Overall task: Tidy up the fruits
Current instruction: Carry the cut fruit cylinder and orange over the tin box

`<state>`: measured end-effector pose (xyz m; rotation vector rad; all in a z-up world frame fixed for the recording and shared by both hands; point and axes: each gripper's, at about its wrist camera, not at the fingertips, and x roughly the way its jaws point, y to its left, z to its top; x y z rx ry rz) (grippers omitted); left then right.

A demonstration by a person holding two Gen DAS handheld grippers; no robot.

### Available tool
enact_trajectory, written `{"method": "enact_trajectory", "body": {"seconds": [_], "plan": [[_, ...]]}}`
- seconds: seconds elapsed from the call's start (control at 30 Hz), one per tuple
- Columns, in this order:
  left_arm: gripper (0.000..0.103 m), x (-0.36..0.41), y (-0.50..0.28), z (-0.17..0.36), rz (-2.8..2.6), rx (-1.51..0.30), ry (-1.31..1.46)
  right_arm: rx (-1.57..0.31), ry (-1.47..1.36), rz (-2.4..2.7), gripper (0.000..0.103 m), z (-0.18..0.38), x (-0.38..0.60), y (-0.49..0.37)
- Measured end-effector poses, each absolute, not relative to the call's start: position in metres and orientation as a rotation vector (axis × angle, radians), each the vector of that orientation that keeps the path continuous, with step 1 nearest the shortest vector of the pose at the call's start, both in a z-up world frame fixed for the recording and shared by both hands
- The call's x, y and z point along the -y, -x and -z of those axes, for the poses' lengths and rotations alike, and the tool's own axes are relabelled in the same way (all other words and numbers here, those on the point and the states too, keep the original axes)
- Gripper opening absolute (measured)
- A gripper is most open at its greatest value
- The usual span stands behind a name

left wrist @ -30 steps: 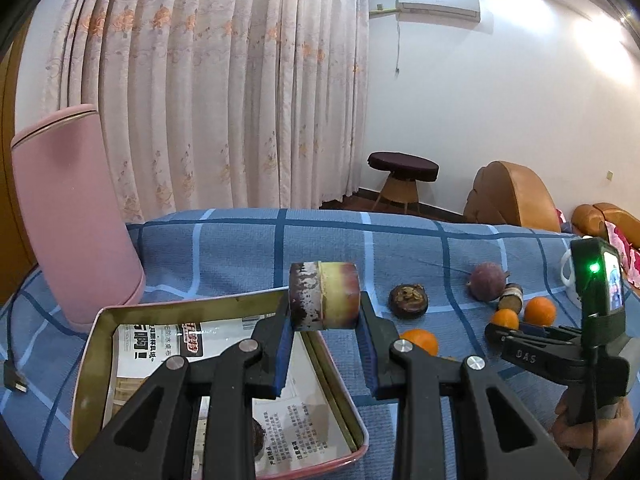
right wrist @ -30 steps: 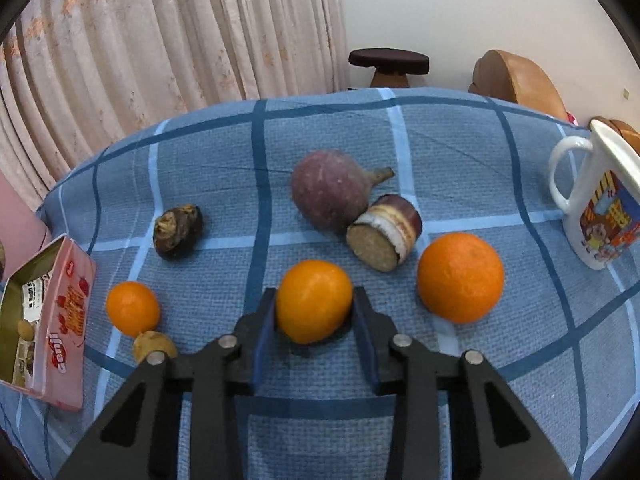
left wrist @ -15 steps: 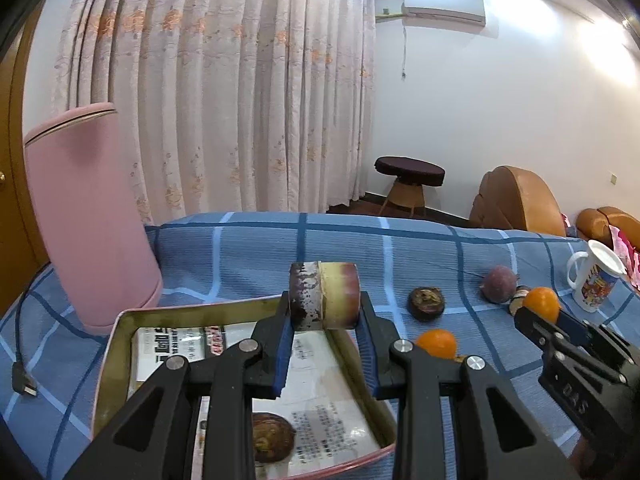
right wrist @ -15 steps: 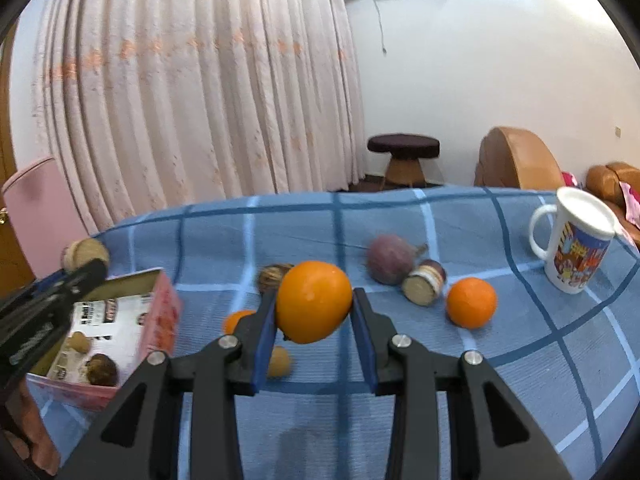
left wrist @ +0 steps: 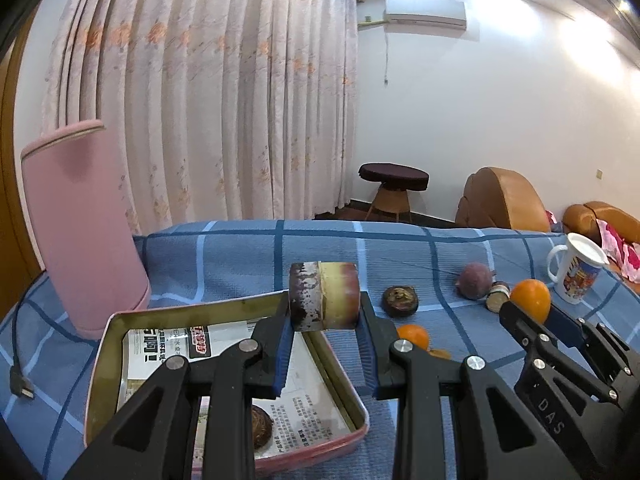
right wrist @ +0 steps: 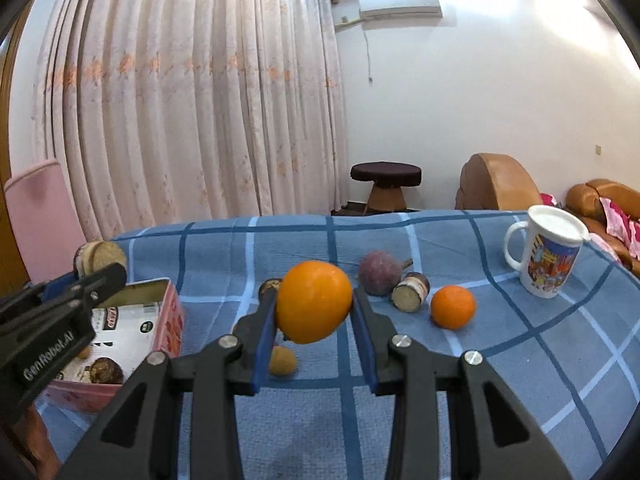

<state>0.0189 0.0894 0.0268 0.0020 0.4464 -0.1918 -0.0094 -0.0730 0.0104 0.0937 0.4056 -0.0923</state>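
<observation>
Both my grippers hold fruit above the blue checked cloth.

At left, my left gripper (left wrist: 324, 316) is clamped on a sugarcane chunk (left wrist: 323, 295) over the tin tray's (left wrist: 100, 364) far edge. To the right, my right gripper (right wrist: 314, 320) pinches an orange (right wrist: 314, 302); beyond lie another orange (right wrist: 453, 306), a passion fruit (right wrist: 379, 278) and a mug (right wrist: 544, 254).

**Occlusions / cut-offs**
Left wrist: dark fruit in tin (left wrist: 262, 432) half hidden behind gripper arm; small orange (left wrist: 414, 336) and brownish piece beside it partly blocked. Right wrist: tin (right wrist: 160, 312) contents mostly covered by left gripper (right wrist: 86, 276), label print unreadable
</observation>
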Motion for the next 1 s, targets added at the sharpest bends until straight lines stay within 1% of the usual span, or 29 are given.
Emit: {"method": "enact_trajectory", "body": {"seconds": [0.3, 0.63, 1.0], "plan": [[0.031, -0.098, -0.012, -0.026, 0.170, -0.428, -0.030, -0.375, -0.072, 0.060, 0.039, -0.016, 0.050, 0.020], [0.031, -0.142, -0.017, -0.031, 0.077, -0.405, -0.004, -0.386, -0.086, -0.016, 0.039, -0.019, 0.015, 0.012], [0.031, -0.187, -0.036, -0.026, -0.017, -0.436, 0.023, -0.391, -0.055, -0.116, 0.039, -0.020, -0.046, -0.012]]}}
